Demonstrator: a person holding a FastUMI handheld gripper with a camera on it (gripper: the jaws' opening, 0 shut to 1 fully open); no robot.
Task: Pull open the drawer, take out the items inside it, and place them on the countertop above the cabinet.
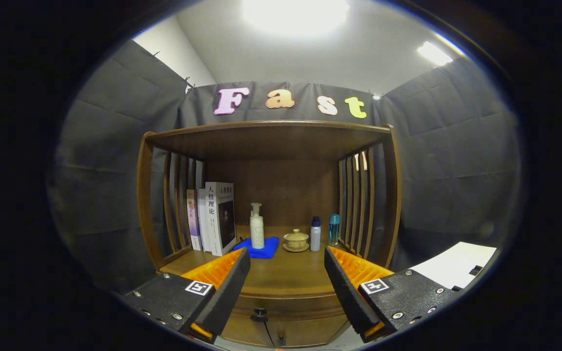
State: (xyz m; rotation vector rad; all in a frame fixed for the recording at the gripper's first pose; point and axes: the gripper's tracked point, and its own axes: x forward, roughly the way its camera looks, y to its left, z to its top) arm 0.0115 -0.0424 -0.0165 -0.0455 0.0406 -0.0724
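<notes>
A brown wooden cabinet stands ahead, with its countertop (286, 273) beyond my fingers. Below the countertop's front edge is the drawer front (291, 307), closed, with a small dark knob (259, 314) between and below my fingers. My gripper (287, 263) is open, fingers wide apart, with nothing between them. It hovers in front of the cabinet, level with the countertop and apart from the knob. The drawer's contents are hidden.
On the countertop stand books (215, 222) at the left, a white pump bottle (257, 228) on a blue cloth (259, 248), a lidded ceramic cup (296, 240), a small white bottle (315, 235) and a teal bottle (334, 229). Slatted sides and a shelf roof enclose it. A white sheet (456, 268) lies right.
</notes>
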